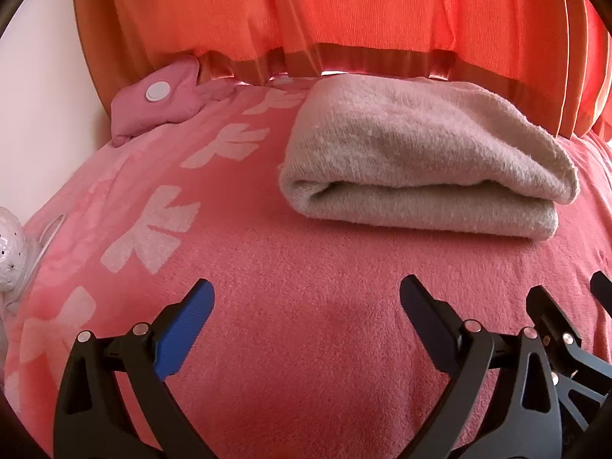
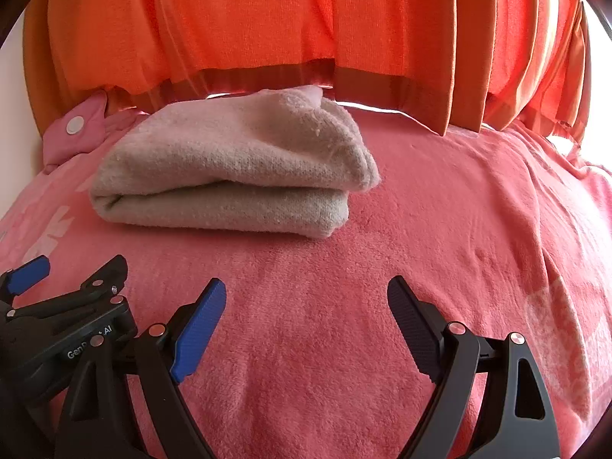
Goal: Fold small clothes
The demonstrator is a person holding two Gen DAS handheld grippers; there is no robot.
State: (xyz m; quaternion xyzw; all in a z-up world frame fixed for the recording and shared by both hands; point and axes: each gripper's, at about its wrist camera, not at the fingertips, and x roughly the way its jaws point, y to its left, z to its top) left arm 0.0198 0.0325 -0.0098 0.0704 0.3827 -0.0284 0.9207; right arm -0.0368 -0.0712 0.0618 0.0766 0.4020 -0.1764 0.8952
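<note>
A beige knitted garment (image 1: 424,160) lies folded in a thick stack on the pink blanket (image 1: 306,325); it also shows in the right wrist view (image 2: 237,168). My left gripper (image 1: 306,294) is open and empty, low over the blanket, a short way in front of the garment. My right gripper (image 2: 306,294) is open and empty, in front of and to the right of the garment. The left gripper also shows at the lower left of the right wrist view (image 2: 72,271), and the right gripper's fingers (image 1: 550,306) show at the lower right of the left wrist view.
Orange curtains (image 1: 344,7) hang behind the blanket's far edge. A small pink cloth item with a white disc (image 1: 160,103) lies at the far left, also in the right wrist view (image 2: 76,130). A white ornament (image 1: 11,244) sits at the left edge.
</note>
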